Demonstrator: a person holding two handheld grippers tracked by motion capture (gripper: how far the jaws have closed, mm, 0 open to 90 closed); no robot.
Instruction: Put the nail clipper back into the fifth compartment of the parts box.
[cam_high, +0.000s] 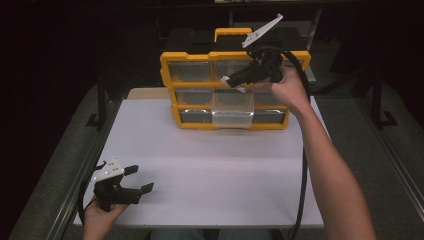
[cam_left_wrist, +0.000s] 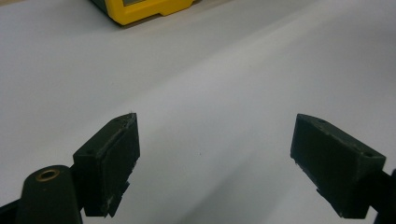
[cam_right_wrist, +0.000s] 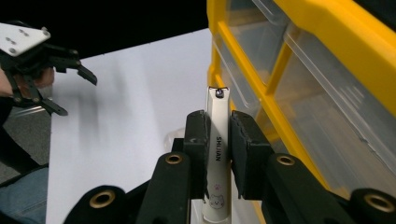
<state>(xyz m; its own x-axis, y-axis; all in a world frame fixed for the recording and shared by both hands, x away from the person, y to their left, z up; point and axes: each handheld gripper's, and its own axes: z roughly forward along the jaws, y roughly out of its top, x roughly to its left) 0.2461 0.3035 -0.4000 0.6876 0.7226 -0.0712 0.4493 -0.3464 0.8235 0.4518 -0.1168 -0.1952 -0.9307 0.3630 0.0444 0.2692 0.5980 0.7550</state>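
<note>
Right gripper view: your right tongs (cam_right_wrist: 219, 140) clamp a nail clipper (cam_right_wrist: 218, 140); lower it into the open drawer (cam_high: 232, 111) at 6 o'clock. Left tongs (cam_left_wrist: 215, 163) stand apart.

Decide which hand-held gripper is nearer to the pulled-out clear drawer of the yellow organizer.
Right. The right hand-held gripper, shut on a nail clipper, is held just above the pulled-out drawer. The left hand-held gripper sits open, far off at the table's near left corner.

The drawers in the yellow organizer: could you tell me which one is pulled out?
The bottom-row middle drawer is pulled out; it juts forward from the organizer while the others sit flush.
</note>
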